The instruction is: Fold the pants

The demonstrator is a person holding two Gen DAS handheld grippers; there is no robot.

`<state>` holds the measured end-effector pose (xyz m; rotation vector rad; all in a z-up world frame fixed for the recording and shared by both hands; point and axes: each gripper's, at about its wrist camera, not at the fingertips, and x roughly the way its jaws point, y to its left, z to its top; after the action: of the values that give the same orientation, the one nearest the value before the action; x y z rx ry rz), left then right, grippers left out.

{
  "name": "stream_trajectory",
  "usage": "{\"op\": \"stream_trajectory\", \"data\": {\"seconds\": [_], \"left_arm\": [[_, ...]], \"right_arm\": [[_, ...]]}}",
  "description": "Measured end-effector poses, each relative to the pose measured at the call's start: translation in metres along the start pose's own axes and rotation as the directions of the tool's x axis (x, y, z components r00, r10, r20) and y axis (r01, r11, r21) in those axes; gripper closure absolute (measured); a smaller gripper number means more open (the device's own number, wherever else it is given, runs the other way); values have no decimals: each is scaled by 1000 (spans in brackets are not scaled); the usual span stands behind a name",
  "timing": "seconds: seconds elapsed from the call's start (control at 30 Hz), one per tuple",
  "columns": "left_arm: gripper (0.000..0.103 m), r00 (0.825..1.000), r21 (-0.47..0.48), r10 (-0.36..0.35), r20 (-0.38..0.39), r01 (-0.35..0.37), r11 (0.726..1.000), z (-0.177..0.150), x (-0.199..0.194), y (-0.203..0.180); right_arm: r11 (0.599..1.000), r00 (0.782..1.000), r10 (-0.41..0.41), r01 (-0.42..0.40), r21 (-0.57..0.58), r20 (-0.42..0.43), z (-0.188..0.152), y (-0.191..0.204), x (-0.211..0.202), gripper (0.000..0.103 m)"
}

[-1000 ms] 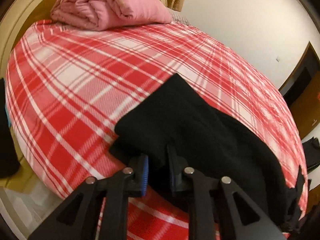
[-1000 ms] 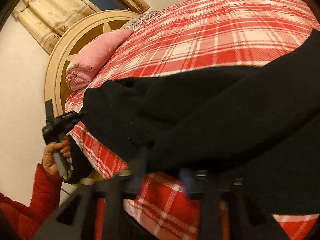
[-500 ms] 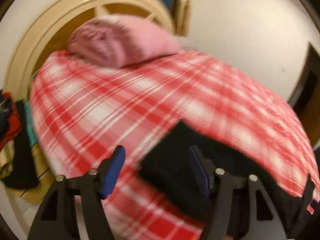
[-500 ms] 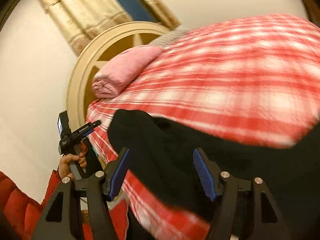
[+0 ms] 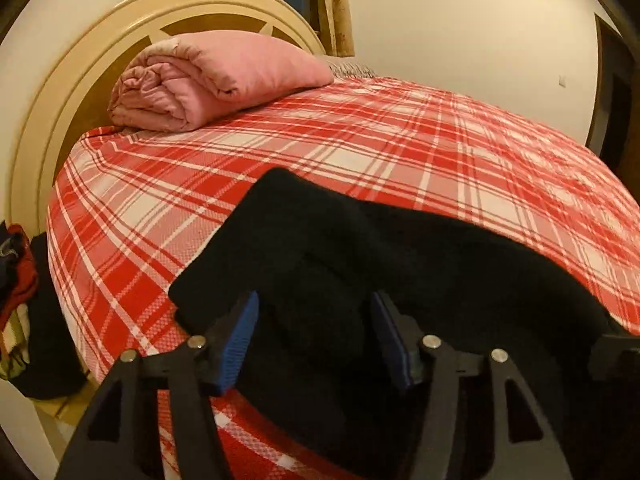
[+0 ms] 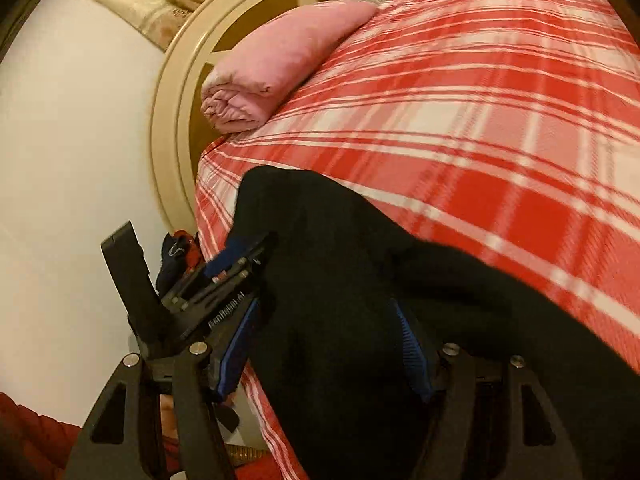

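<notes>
Black pants (image 5: 360,248) lie folded along the near edge of a bed with a red-and-white plaid cover (image 5: 360,140). My left gripper (image 5: 314,304) hovers over their left end. Its jaws stand wide and are closing, with black fabric below and between the blue pads, which do not press on it. In the right wrist view the pants (image 6: 340,240) fill the lower middle. My right gripper (image 6: 324,308) is open over them, the cloth lying between its pads untouched. The left gripper (image 6: 240,256) shows just to its left at the pants' edge.
A rolled pink quilt (image 5: 216,76) lies at the head of the bed against a round cream headboard (image 5: 60,92). A pile of clothes (image 5: 16,272) sits on the floor left of the bed. A red sleeve (image 6: 24,428) shows at the lower left.
The left gripper let go of the pants' edge and opened wide. The right gripper swung left along the pants toward the left gripper, and both now sit close together.
</notes>
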<state>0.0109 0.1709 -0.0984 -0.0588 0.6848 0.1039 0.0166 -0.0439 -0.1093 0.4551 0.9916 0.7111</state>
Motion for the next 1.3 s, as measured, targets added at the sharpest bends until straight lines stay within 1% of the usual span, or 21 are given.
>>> {"op": "stream_trajectory", "data": {"seconds": [0.17,0.3,0.33,0.4,0.5,0.57,0.6,0.63,0.67,0.7,0.73,0.77,0.8,0.83,0.9,0.93,1.0,1.1,1.17,1.27,1.3], "left_arm": [[39,1000,4,9,17,-9,1000,-2,3,-3],[37,1000,13,2,21,-2,1000,-4,4,-2],[36,1000,13,-1,22,1,1000,-4,4,-1],[35,1000,18,3,24,-3,1000,-4,5,-2],[34,1000,23,9,24,-9,1000,-4,5,-2],[34,1000,24,5,18,-6,1000,-3,5,-2],[34,1000,24,3,13,-4,1000,-2,6,-1],[34,1000,21,0,10,0,1000,-2,6,-1],[33,1000,19,-2,8,2,1000,-2,6,0],[33,1000,17,-2,7,2,1000,-2,6,-1],[33,1000,17,-1,6,1,1000,-2,6,-1],[33,1000,19,0,6,0,1000,-2,6,-1],[33,1000,20,2,6,-2,1000,-2,6,-1],[33,1000,19,3,6,-4,1000,-2,6,-1],[33,1000,16,5,6,-5,1000,-2,6,-1],[32,1000,13,8,6,-8,1000,-2,7,-2],[32,1000,5,16,8,-16,1000,-2,6,-2],[31,999,-8,32,-1,-32,999,-1,7,-3],[31,999,-13,35,-10,-35,999,0,7,-3],[31,999,-11,28,-28,-28,1000,2,7,-2],[31,999,-10,24,-33,-24,1000,2,7,-1]], "right_arm": [[995,997,77,-77,66,10,21,-7,18,35],[976,986,146,-157,149,81,47,-31,-7,35],[964,980,176,-191,184,95,53,-39,-11,35],[905,953,284,-302,300,103,62,-65,-14,35],[856,942,334,-318,407,35,66,-97,-3,39],[797,913,406,-371,477,31,63,-116,-5,41],[784,910,413,-375,495,36,62,-121,-11,40],[803,931,363,-339,491,48,62,-124,-26,40],[851,967,245,-251,461,74,63,-127,-54,40],[879,983,154,-183,441,101,63,-130,-77,40],[896,989,46,-103,432,140,59,-134,-107,40],[898,980,-79,-10,440,184,52,-139,-145,40],[882,952,-223,106,460,209,43,-144,-185,40],[862,924,-315,183,473,217,36,-146,-209,40],[760,793,-566,396,515,224,13,-149,-275,40],[713,740,-636,454,534,220,4,-151,-297,40],[619,667,-730,550,560,151,-9,-162,-323,40],[541,622,-781,630,557,55,-15,-179,-327,40],[482,579,-815,677,555,2,-17,-188,-320,40],[455,556,-830,715,530,-38,-28,-202,-307,40],[423,530,-845,739,525,-66,-28,-206,-301,40]]}}
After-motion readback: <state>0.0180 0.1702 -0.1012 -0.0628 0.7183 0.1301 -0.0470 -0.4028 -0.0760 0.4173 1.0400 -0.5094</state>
